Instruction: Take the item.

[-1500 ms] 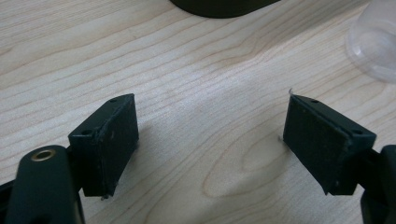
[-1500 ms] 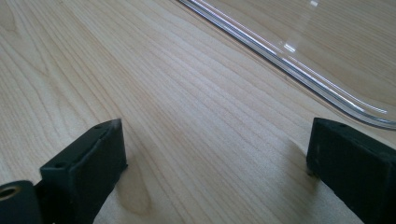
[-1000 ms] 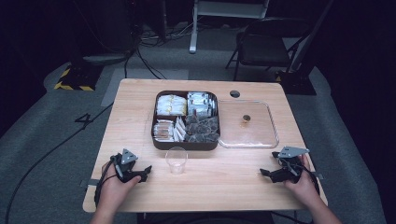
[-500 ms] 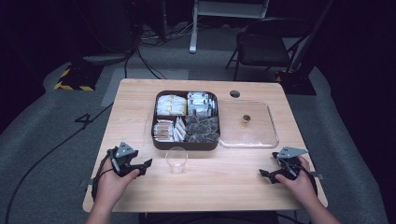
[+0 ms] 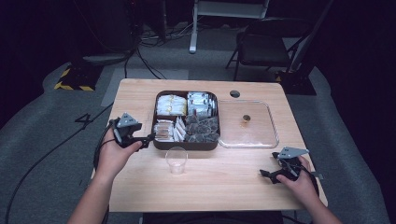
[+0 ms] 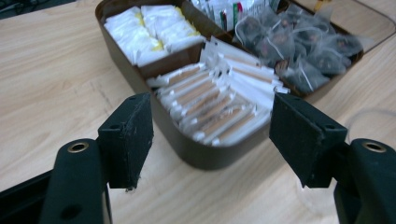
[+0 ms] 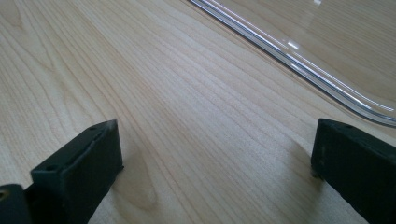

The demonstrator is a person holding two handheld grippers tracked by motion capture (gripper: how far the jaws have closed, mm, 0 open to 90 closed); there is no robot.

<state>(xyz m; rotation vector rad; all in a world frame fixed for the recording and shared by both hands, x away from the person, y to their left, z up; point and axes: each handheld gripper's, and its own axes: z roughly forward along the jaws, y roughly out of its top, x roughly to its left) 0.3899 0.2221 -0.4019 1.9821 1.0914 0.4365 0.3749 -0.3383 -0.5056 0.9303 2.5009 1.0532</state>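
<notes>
you're at the reach-in step: your left gripper (image 5: 148, 138) hangs just beside the near-left corner of the brown tray (image 5: 161, 144), jaws spread wide and holding nothing. in the left gripper view its jaws frame the compartment of stick packets (image 6: 219, 105), the white-and-tan sachets stacked on edge in the tray's near-left section. those packets look like the thing in hand, and they lie untouched in their compartment, with yellow-edged sachets (image 6: 144, 28) in the section behind and dark tea bags (image 6: 299, 51) in the one to the side.

the next move, as i judge it, calls for you to tip the left gripper down over the tray wall and close on a single stick; they're packed tight and overlapping, so aim for one top edge that stands proud or you'll pinch several at once. the clear cup (image 5: 176, 159) stands on the counter (image 5: 224, 182) just in front of the tray, apart from it, a likely place to drop the packet.

your left hand (image 5: 114, 156) is raised off the counter, wrist angled toward the tray. your right gripper (image 5: 268, 175) rests low at the near-right of the counter, jaws apart and empty, near the corner of the clear lid (image 5: 247, 137) lying flat beside the tray.
</notes>
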